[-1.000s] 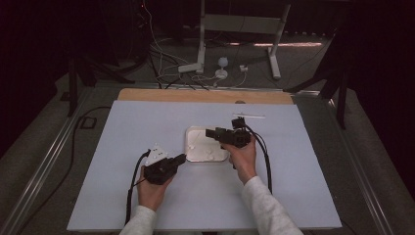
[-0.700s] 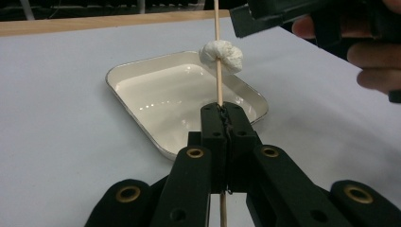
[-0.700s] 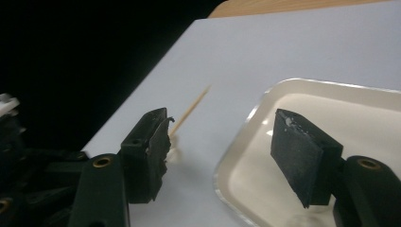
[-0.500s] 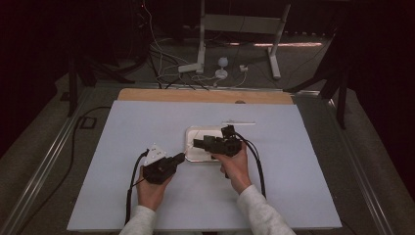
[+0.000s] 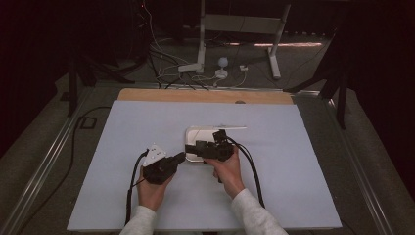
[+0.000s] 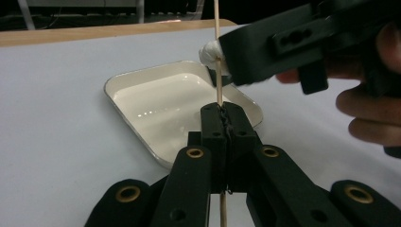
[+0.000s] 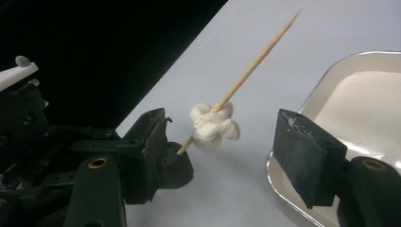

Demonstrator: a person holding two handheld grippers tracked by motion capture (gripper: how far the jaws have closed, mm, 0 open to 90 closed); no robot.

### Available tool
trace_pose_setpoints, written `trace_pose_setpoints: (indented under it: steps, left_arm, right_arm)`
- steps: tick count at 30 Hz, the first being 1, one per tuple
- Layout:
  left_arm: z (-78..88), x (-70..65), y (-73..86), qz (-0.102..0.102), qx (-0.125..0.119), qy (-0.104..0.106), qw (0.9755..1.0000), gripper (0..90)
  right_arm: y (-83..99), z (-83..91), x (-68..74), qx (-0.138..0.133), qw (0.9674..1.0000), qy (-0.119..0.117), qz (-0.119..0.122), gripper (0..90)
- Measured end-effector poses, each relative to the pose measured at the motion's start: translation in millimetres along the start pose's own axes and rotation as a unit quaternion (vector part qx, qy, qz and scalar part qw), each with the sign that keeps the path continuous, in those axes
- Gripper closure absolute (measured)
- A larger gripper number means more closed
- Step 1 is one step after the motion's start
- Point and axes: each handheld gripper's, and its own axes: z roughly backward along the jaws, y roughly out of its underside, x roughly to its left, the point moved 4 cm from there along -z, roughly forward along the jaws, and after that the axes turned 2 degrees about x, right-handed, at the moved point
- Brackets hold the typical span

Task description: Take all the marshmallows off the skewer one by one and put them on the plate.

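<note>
My left gripper [image 6: 226, 118] is shut on a thin wooden skewer [image 6: 217, 56] that rises from its jaws. A white, fluffy lump [image 7: 213, 125] is stuck on the skewer a short way above the grip. My right gripper [image 7: 230, 142] is open, its jaws a little wider than a second ago. The lump stands between its pads [image 7: 302, 151] with a gap on each side. In the high view both grippers meet at the near edge of a shallow white tray [image 5: 198, 133], the left gripper [image 5: 180, 157] pointing up and right, the right gripper [image 5: 190, 147] pointing left.
The tray [image 6: 161, 104] holds nothing that I can see. A thin pale stick [image 5: 232, 128] lies at its far edge. A pale mat [image 5: 122, 127] covers the table, with a wooden strip [image 5: 195, 95] along the back. Cables trail from both grippers toward the person.
My right gripper has moved left across the tray toward the left gripper and now straddles the lump on the skewer. The left hand has kept still.
</note>
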Motion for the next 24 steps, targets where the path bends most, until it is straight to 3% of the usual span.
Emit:
trace_pose_setpoints:
  steps: [3, 12, 20, 24]
  left_arm:
    - [0.3, -1.5, -0.5, -0.001, -0.004, 0.004, 1.0, 89.8]
    - [-1.0, -2.7, 0.2, -0.004, -0.002, 0.007, 1.0, 89.9]
    - [0.0, -3.6, -0.7, -0.01, -0.006, 0.015, 0.9998, 90.0]
    - [0.8, -4.0, 0.5, -0.022, 0.001, 0.014, 0.9997, 90.0]
  right_arm:
    - [1.2, -3.7, 0.9, 0.001, 1.0, -0.003, -0.003, 41.8]
    - [2.0, -7.0, 0.9, -0.005, 0.9986, -0.032, -0.042, 69.1]
    - [-2.3, -1.6, 1.0, -0.015, 0.9982, -0.037, -0.045, 74.2]
    - [-5.9, 2.7, 0.6, -0.02, 0.9983, -0.035, -0.043, 75.9]
